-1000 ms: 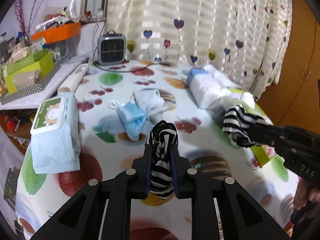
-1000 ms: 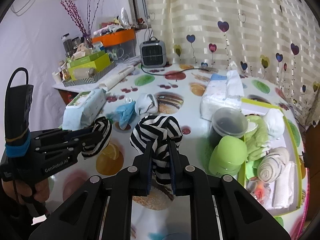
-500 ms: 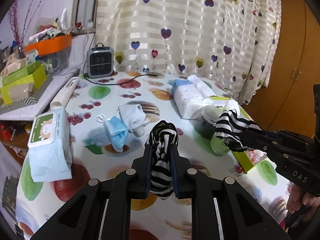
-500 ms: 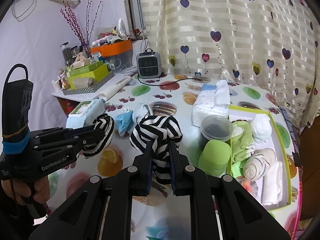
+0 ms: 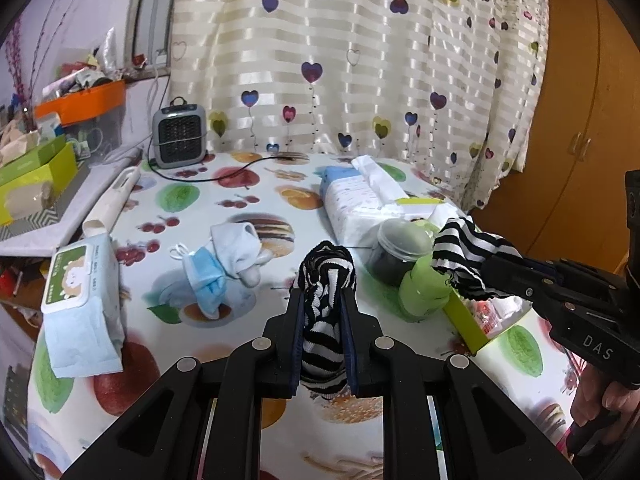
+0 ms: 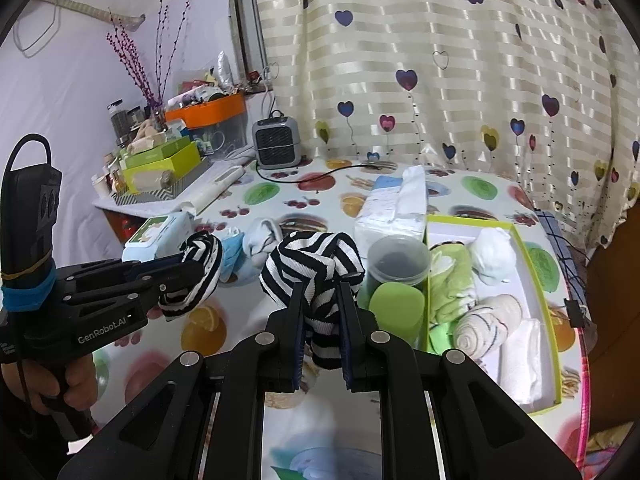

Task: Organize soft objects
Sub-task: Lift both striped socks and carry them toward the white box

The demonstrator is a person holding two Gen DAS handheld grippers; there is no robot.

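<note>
My right gripper [image 5: 476, 270] reads "DAS" on its side, my left gripper [image 6: 192, 276] "GenRobot.AI". Each pinches one end of the striped sock [image 6: 316, 268], held above the tabletop [image 5: 224, 336] beside the green tray [image 6: 540, 292]. Since a second ago both have risen and swung right, bringing the tray and green lid [image 6: 396, 306] nearer.

Both wrist views face the table [image 5: 248, 184], above it.
</note>
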